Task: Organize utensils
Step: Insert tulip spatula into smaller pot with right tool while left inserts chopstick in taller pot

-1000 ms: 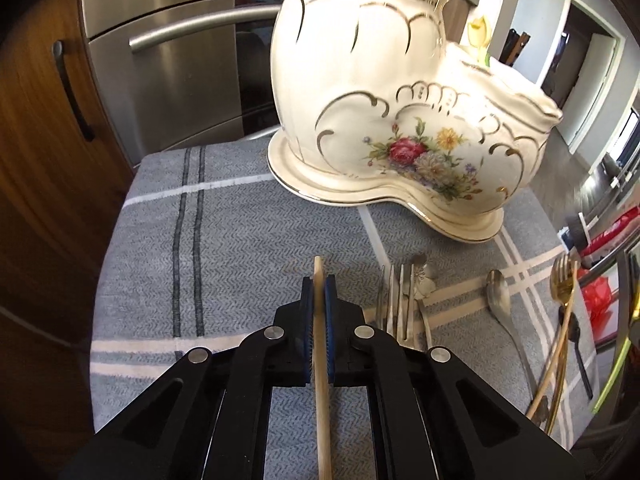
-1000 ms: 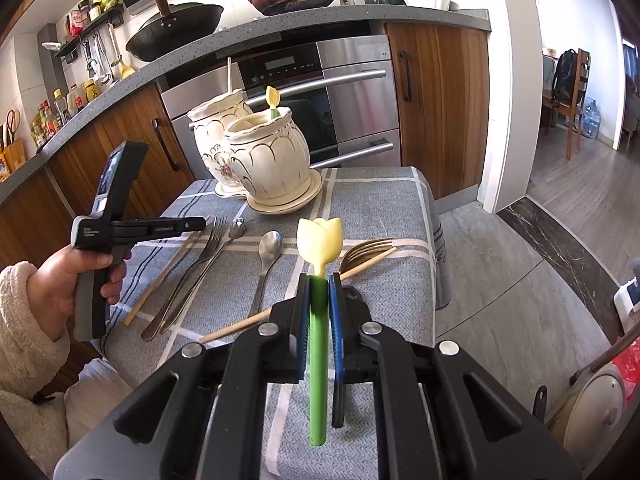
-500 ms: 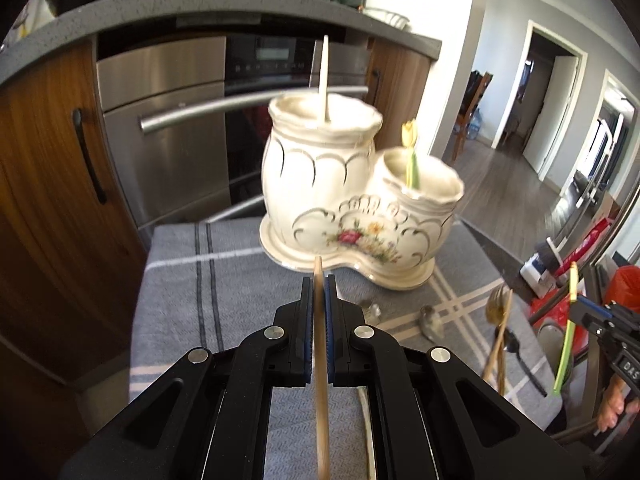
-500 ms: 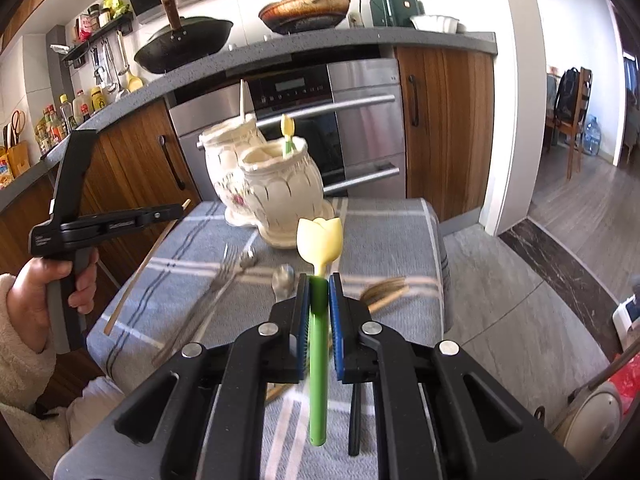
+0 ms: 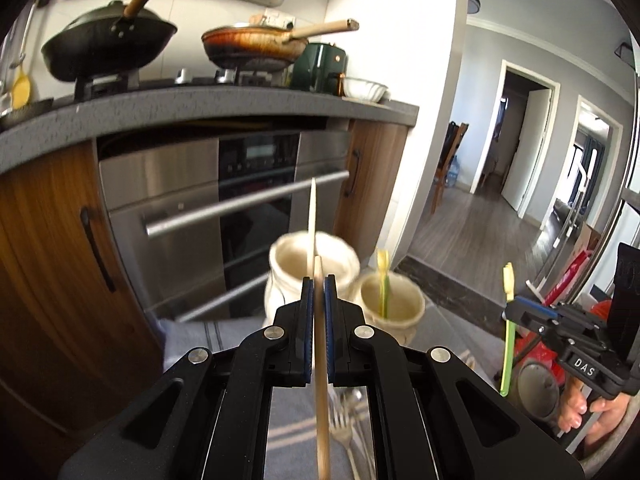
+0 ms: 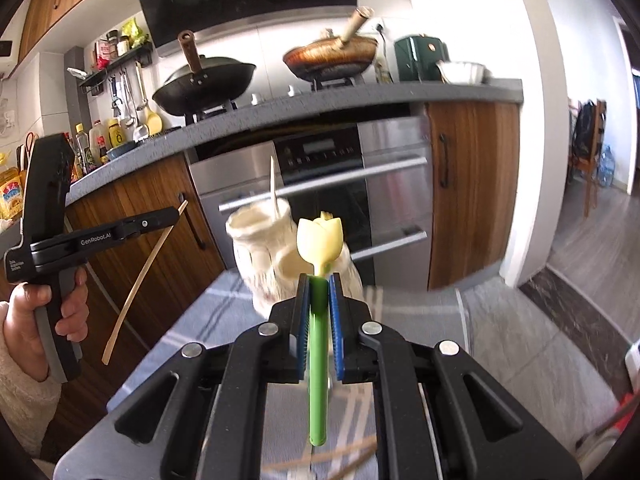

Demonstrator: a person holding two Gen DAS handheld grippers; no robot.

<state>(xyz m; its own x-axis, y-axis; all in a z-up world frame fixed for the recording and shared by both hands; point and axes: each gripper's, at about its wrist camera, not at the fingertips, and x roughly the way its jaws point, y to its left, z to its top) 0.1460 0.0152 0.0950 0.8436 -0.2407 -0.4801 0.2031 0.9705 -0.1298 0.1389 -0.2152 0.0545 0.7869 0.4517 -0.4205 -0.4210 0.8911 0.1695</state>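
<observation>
We list: wooden chopstick (image 5: 320, 380), upright in left claw (image 5: 319, 304); green tulip-topped utensil (image 6: 319, 320), upright in right claw (image 6: 319, 312); cream two-pot holder (image 6: 264, 256) behind.

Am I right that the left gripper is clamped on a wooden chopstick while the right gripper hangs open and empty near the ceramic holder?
Not quite. The left gripper does clamp the wooden chopstick, but the right gripper is shut on a green tulip-topped utensil, as the right wrist view shows, with the ceramic holder just ahead.

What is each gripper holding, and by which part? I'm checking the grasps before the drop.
Left gripper: thin wooden chopstick, held near its upper end. Right gripper: green-stemmed yellow tulip-shaped utensil, held on the stem below the head.
</observation>
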